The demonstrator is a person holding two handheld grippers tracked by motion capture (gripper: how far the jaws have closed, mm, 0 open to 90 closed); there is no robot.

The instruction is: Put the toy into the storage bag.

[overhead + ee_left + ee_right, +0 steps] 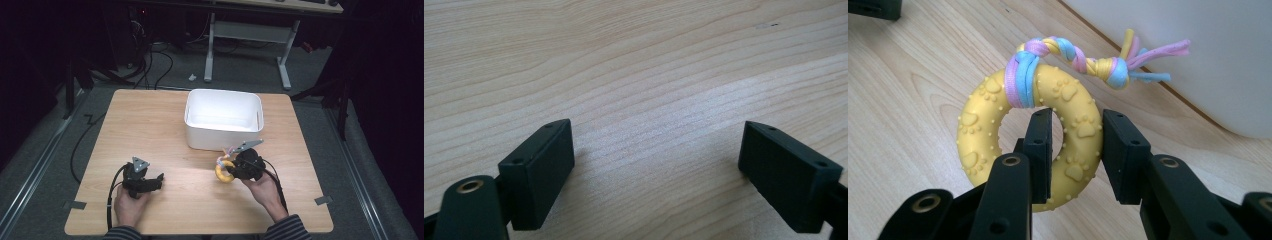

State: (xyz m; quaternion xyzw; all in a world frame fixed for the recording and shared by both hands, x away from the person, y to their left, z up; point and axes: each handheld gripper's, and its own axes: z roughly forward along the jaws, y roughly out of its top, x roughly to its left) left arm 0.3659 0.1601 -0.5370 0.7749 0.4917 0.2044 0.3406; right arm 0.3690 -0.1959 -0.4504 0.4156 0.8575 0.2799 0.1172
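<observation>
- Ring (998,125) stands on edge just off the bench (165,125), before the white bin (222,120); its braided rope tail (1083,60) points toward the bin.
- Right tongs (1075,150) are clamped on the ring's side, one jaw through the hole.
- Left tongs (654,165) rest low over the bench, jaws apart.

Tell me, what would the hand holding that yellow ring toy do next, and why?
Probably carry it up and over the white bin rim, then let go. The right gripper is clamped on the yellow ring toy, one jaw through its hole, just in front of the bin. The left gripper rests open over bare table.
</observation>
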